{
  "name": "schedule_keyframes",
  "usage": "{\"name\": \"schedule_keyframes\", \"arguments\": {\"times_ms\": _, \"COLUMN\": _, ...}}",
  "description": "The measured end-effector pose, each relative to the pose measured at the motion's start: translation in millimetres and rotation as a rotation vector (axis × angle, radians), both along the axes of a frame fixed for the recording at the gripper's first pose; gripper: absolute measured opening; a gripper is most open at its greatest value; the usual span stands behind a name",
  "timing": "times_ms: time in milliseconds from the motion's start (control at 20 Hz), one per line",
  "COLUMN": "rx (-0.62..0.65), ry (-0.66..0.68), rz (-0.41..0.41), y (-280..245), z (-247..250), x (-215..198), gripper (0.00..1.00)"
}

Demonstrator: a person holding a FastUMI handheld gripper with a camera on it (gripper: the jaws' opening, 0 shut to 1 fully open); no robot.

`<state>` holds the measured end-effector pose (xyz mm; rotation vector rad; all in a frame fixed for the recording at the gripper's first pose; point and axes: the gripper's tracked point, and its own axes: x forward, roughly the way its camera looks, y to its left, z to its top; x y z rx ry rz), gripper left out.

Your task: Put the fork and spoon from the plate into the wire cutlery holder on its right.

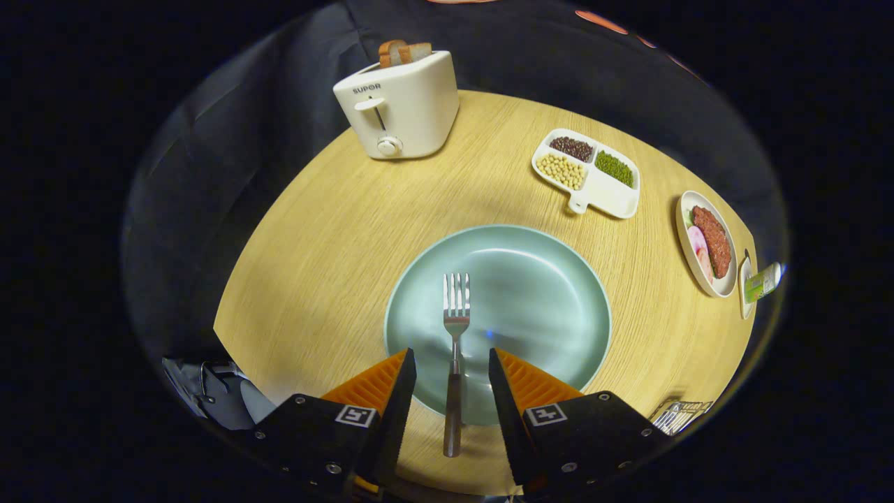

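Gripper [452,360] stood open, its two fingers spread to either side of the handle of a slim steel fork [455,349], touching neither side so far as could be told. The fork lay pointing straight away from the fingers: handle end out over the round pale-wood tabletop [314,265], shaft crossing the near rim of a wide, shallow, pale green plate [545,293], tines resting near the plate's middle. No spoon was to be seen on the plate. The wire cutlery holder could not be made out with certainty; something with printed markings sat at the table's near right edge, too cut off to name.

Judged step: lining up for the fork pick, grasp not yet made. The next move would call for the fingers to close squarely on the narrow handle, which offers little to pinch and lies low on the wood and rim, then a lift clear of the plate and a carry to the right.

Beyond the plate to the right: a white three-section dish [594,175] of dark, yellow and green beans, and farther right a small white oval plate [707,244] with sliced meat. At the far side of the table, a cream toaster [398,105] held two slices of bread.
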<state>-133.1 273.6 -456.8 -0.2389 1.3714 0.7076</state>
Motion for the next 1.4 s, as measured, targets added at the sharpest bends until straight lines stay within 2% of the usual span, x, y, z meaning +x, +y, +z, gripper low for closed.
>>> {"name": "schedule_keyframes", "arguments": {"times_ms": 250, "rx": -0.076, "ry": 0.107, "rz": 0.032, "y": -4.4, "z": -21.3, "x": -13.4, "gripper": 0.49}}
{"name": "schedule_keyframes", "arguments": {"times_ms": 450, "rx": -0.144, "ry": 0.138, "rz": 0.081, "y": -11.7, "z": -34.7, "x": -20.9, "gripper": 0.36}}
{"name": "schedule_keyframes", "arguments": {"times_ms": 600, "rx": -0.180, "ry": 0.151, "rz": 0.072, "y": -14.9, "z": -39.3, "x": -22.9, "gripper": 0.17}}
{"name": "schedule_keyframes", "arguments": {"times_ms": 700, "rx": -0.174, "ry": 0.157, "rz": 0.067, "y": -13.1, "z": -38.8, "x": -23.6, "gripper": 0.11}}
{"name": "schedule_keyframes", "arguments": {"times_ms": 900, "rx": -0.146, "ry": 0.185, "rz": -0.005, "y": -10.9, "z": -39.3, "x": -20.3, "gripper": 0.06}}
{"name": "schedule_keyframes", "arguments": {"times_ms": 1400, "rx": -0.008, "ry": 0.111, "rz": -0.134, "y": -19.7, "z": 3.7, "x": 8.2, "gripper": 0.05}}
